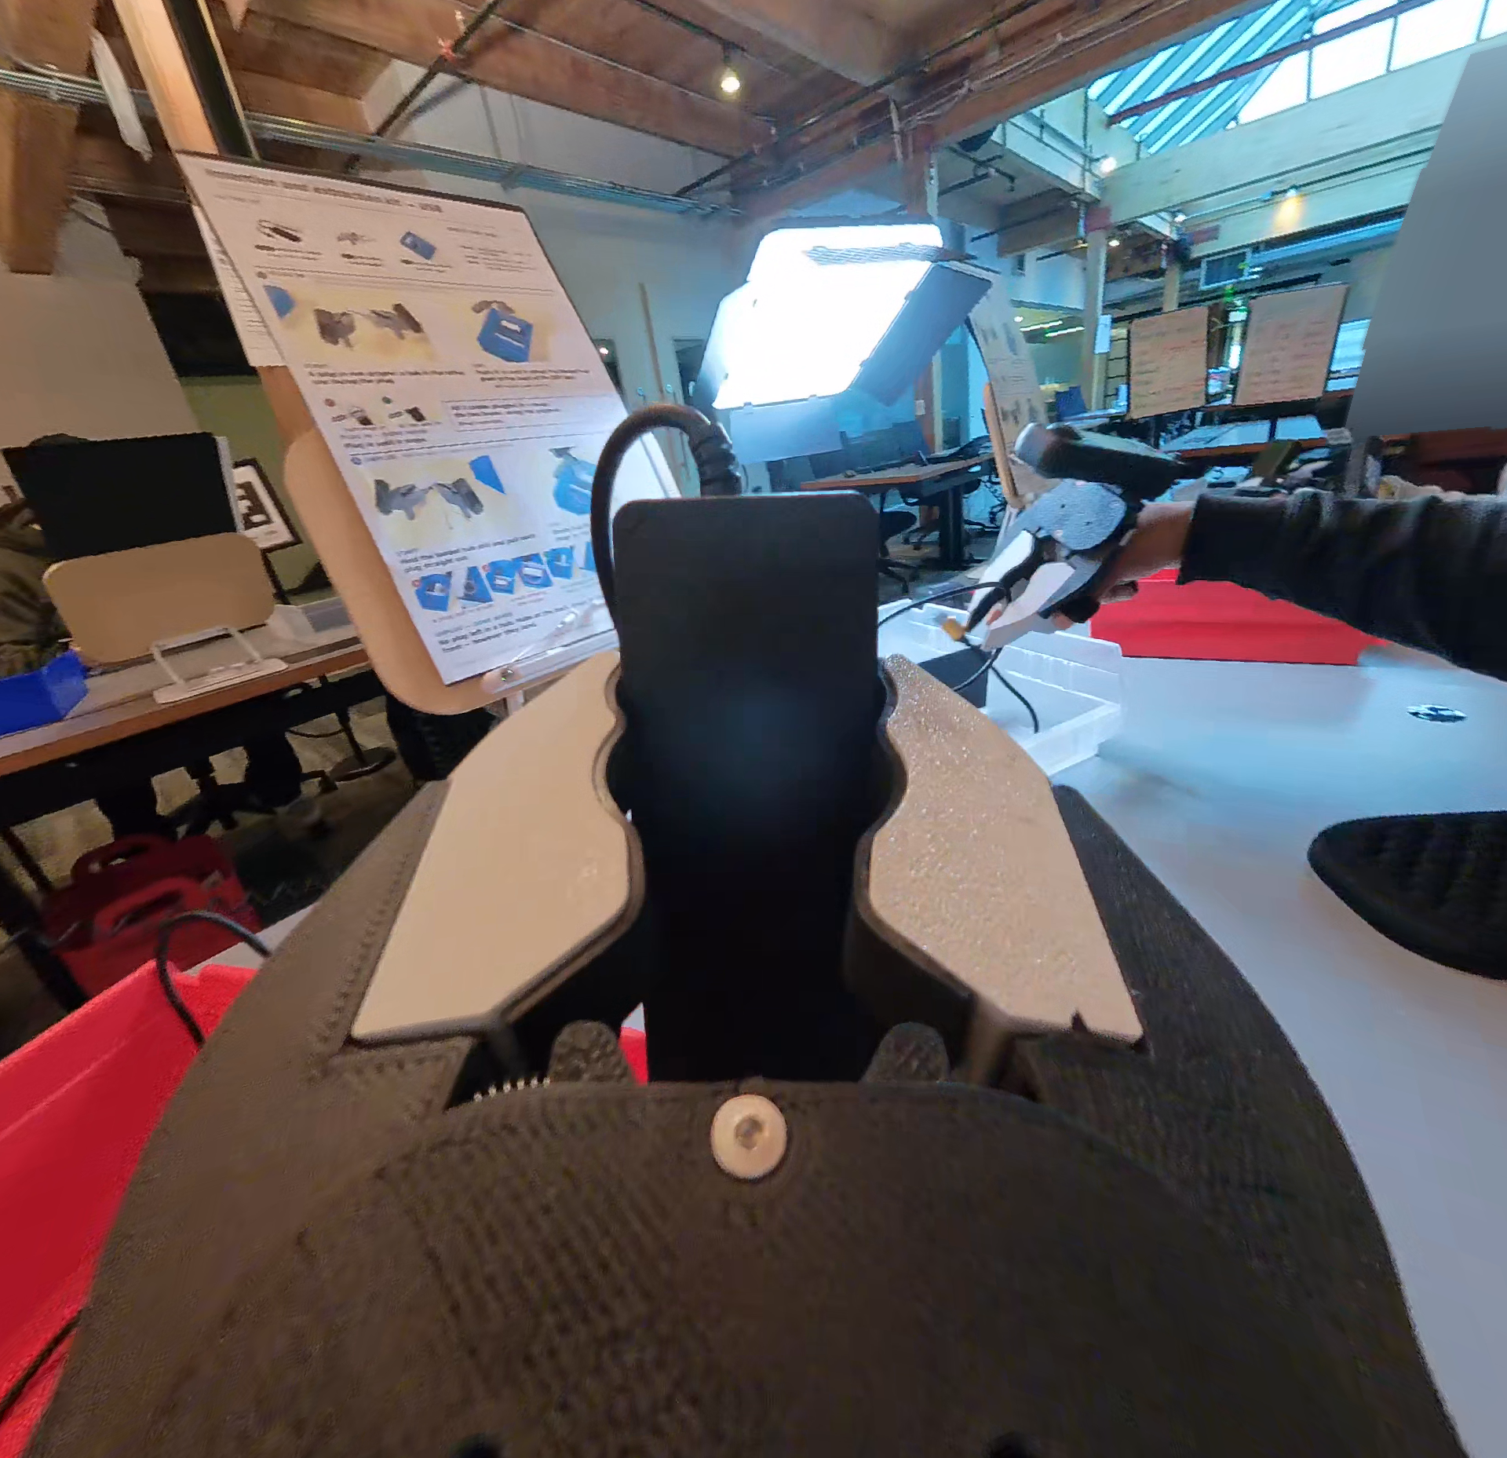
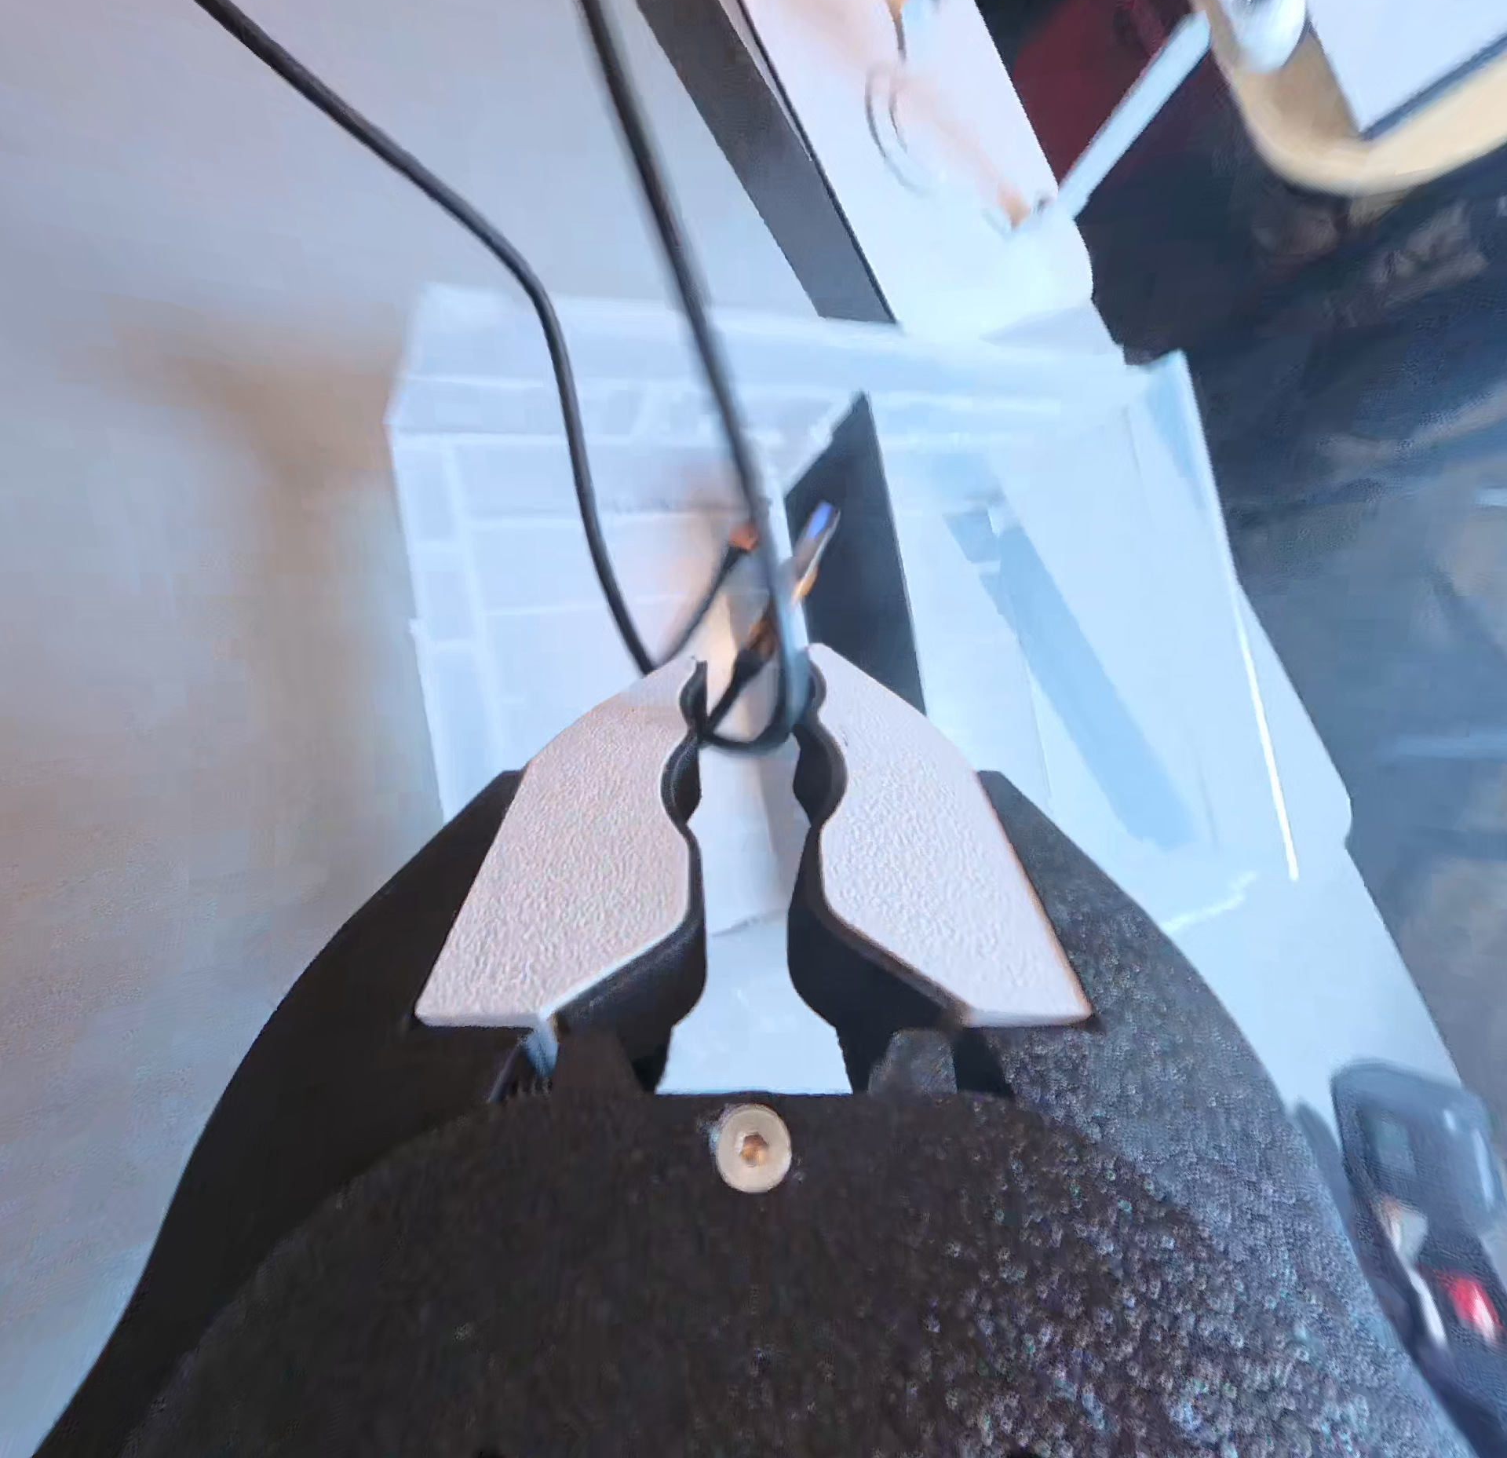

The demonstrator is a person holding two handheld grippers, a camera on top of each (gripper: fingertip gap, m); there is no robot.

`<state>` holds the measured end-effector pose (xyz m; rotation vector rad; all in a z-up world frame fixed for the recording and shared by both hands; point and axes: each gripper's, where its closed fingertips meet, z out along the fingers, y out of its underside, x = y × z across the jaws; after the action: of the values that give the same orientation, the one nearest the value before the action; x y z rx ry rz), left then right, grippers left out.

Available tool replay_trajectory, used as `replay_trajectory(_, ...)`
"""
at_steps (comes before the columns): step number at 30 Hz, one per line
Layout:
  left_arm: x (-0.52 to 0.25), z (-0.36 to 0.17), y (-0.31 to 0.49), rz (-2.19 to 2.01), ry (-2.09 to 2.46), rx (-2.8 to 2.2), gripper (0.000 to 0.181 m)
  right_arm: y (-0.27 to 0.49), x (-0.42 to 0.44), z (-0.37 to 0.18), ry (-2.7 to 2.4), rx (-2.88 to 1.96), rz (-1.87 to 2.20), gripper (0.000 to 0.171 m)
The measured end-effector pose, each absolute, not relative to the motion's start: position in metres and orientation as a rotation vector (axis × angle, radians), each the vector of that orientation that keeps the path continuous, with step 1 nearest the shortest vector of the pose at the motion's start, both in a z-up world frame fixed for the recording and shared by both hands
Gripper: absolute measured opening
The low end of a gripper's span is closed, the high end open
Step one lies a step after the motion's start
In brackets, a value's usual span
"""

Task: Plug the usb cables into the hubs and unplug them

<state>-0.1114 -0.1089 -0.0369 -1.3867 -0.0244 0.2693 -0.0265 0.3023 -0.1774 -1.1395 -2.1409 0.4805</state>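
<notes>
My left gripper [image 1: 746,668] is shut on a black USB hub [image 1: 746,807] and holds it upright above the table. A black cable [image 1: 603,489] curves out of the hub's top. My right gripper [image 1: 991,627] is farther off to the right, over a clear plastic bin [image 1: 1060,685]. In the right wrist view its fingertips [image 2: 750,676] pinch a loop of thin black usb cable [image 2: 709,342], with the jaws narrowly apart. A metal USB plug [image 2: 815,538] hangs just past the tips above the bin [image 2: 530,481]. This view is blurred.
An instruction board [image 1: 424,407] stands behind the hub. Red bins sit at the near left [image 1: 81,1133] and far right [image 1: 1207,619]. A black textured pad [image 1: 1427,889] lies on the white table [image 1: 1264,1092]. A person's sleeve [image 1: 1345,562] reaches in from the right. The left gripper's tips are roughly 45 cm from the right gripper's.
</notes>
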Motion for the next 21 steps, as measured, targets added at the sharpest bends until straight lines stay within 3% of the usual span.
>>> replay_trajectory(6,-0.101,-0.046,-0.095,0.252,0.019,-1.430,0.055,0.328,-0.010,-0.169,-2.124,-1.263,0.363,0.061)
replay_trajectory(8,-0.098,-0.043,-0.095,0.248,0.029,-1.421,0.055,0.319,-0.005,-0.154,-2.123,-1.258,0.442,0.066)
replay_trajectory(10,-0.095,-0.038,-0.097,0.247,0.036,-1.401,0.055,0.302,-0.003,-0.141,-2.136,-1.208,0.527,0.052)
replay_trajectory(12,-0.094,-0.032,-0.102,0.248,0.034,-1.375,0.055,0.282,-0.001,-0.130,-2.157,-1.109,0.554,0.004)
replay_trajectory(17,-0.096,-0.030,-0.106,0.240,0.025,-1.365,0.054,0.142,0.010,-0.062,-2.150,-0.598,0.966,0.000)
replay_trajectory(21,-0.082,-0.035,-0.096,0.175,0.076,-1.381,0.055,0.070,0.010,-0.052,-2.184,-0.415,1.109,0.000)
